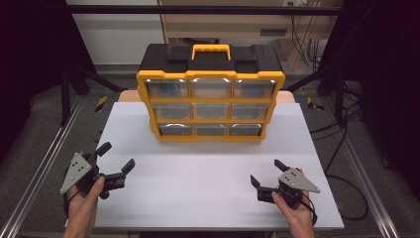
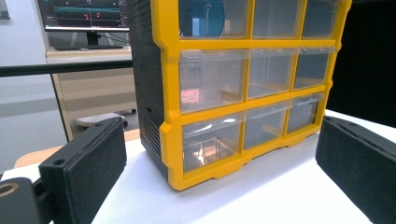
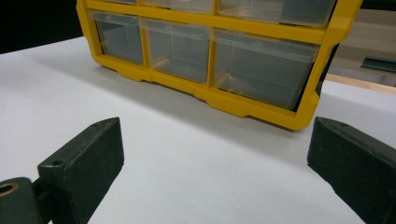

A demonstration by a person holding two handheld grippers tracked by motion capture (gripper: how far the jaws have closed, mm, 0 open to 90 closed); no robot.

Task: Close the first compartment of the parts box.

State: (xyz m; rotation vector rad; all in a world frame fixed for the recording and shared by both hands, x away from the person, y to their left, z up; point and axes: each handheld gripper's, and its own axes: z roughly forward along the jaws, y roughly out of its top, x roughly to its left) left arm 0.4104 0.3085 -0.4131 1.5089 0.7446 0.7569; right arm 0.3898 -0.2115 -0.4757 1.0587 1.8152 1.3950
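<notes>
A yellow and black drawer cabinet (image 1: 210, 99) with clear drawers in three rows stands upright at the far middle of the white table (image 1: 208, 173). All its drawers look shut. A blue object (image 2: 201, 16) shows through the top left drawer. My left gripper (image 1: 118, 157) rests at the near left, held by a hand, jaws open and empty. My right gripper (image 1: 267, 172) sits at the near right, also open and empty. Both point toward the cabinet (image 2: 243, 84), which stands well ahead of them. The bottom row of drawers (image 3: 205, 51) faces the right gripper.
A yellow carry handle (image 1: 211, 49) tops the cabinet. Metal rails (image 1: 44, 163) run along both sides of the table. Cables (image 1: 341, 148) lie on the floor at the right. A monitor (image 2: 84, 16) and a desk stand behind the table on the left.
</notes>
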